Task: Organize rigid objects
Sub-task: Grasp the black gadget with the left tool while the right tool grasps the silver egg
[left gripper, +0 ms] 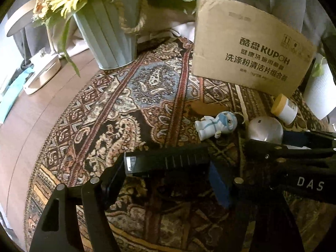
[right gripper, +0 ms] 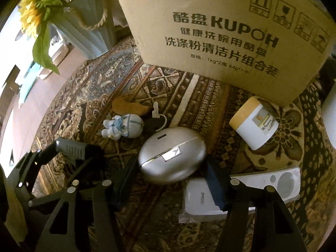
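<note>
My left gripper (left gripper: 168, 166) has a black ribbed bar (left gripper: 168, 160) lengthwise between its pads, which meet both ends of the bar low over the patterned cloth (left gripper: 130, 96). The same bar (right gripper: 71, 149) shows at the left of the right wrist view. My right gripper (right gripper: 171, 166) is shut on a silver egg-shaped case (right gripper: 172, 155), with a pad on each side. A small white and blue figurine (right gripper: 124, 126) with a key (right gripper: 156, 110) lies just behind the case. A white jar with a tan lid (right gripper: 254, 124) lies tipped to the right.
A tall cardboard box (right gripper: 220, 31) stands at the back. A pale ribbed vase of sunflowers (left gripper: 109, 35) stands at the back left. White packaged items (right gripper: 199, 199) and a white holder (right gripper: 279, 182) lie under the right finger. The table's round edge drops off on the left.
</note>
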Motion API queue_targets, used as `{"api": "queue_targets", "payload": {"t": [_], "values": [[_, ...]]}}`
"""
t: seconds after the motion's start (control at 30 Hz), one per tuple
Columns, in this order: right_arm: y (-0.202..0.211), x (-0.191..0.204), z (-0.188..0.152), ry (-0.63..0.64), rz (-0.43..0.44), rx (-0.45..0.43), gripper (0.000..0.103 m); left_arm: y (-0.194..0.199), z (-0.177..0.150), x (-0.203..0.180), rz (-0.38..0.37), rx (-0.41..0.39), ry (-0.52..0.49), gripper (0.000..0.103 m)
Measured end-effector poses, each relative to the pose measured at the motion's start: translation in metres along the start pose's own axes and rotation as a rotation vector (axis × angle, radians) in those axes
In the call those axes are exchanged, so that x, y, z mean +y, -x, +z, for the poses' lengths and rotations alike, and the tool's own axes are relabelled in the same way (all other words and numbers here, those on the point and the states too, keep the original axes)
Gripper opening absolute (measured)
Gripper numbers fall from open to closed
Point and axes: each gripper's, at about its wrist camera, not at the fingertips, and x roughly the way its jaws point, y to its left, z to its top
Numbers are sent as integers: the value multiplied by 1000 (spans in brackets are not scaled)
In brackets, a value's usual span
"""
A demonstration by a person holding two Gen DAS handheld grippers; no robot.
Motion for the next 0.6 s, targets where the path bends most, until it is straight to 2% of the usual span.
{"api": "queue_targets", "payload": {"t": [0.33, 0.43, 0.5, 0.6], "values": [[18, -6, -11, -48, 15, -61, 60, 23, 6, 8, 21, -48, 15, 73], [19, -4, -10, -50, 38, -68, 26, 28, 8, 8, 28, -67, 14, 73], [18, -4, -11, -51, 6, -64, 26, 29, 8, 9, 33, -65, 13, 73], [15, -8, -9, -75, 23, -57, 28, 30, 7, 10, 32, -64, 18, 73]]}}
